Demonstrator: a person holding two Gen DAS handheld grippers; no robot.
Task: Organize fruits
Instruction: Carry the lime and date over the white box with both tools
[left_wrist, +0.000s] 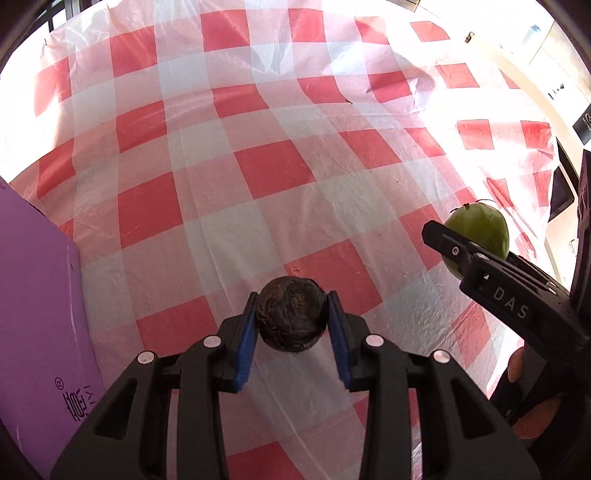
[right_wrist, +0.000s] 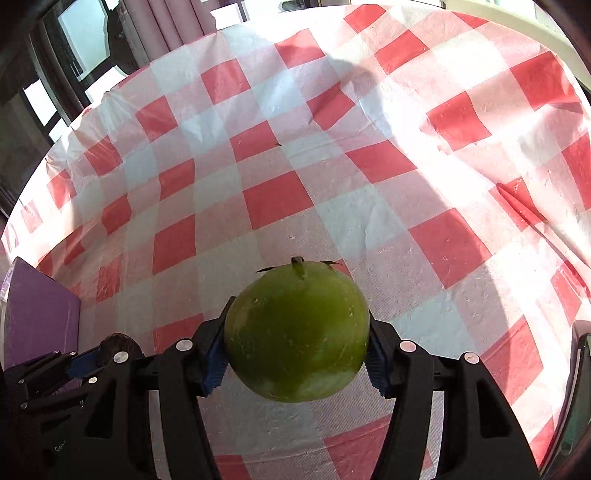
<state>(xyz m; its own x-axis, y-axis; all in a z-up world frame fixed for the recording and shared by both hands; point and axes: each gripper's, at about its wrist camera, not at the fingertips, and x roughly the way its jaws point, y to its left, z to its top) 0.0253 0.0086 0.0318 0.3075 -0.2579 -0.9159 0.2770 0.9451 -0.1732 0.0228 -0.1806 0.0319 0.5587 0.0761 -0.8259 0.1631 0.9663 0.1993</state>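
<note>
Both are loaded: left hand-held gripper (left_wrist: 291, 317) pinches a small wrinkly dark fruit (left_wrist: 291, 314), right hand-held gripper (right_wrist: 297, 341) clamps the big green fruit (right_wrist: 297, 338), both lifted over the checkered counter (left_wrist: 258, 166), probably headed for that purple box (left_wrist: 33, 314).

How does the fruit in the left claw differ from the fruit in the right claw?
Colour: the small dark wrinkled round fruit is brown-black, the large smooth green round fruit bright green.
Skin: the dark fruit is shrivelled and matt, the green fruit smooth and faintly glossy, with a stem and dry sepals on top.
Size: the dark fruit sits between nearly closed pads of the left claw; the green fruit spreads the right claw wider.
Shared: both are roundish and gripped above the red-and-white checked tablecloth.
</note>
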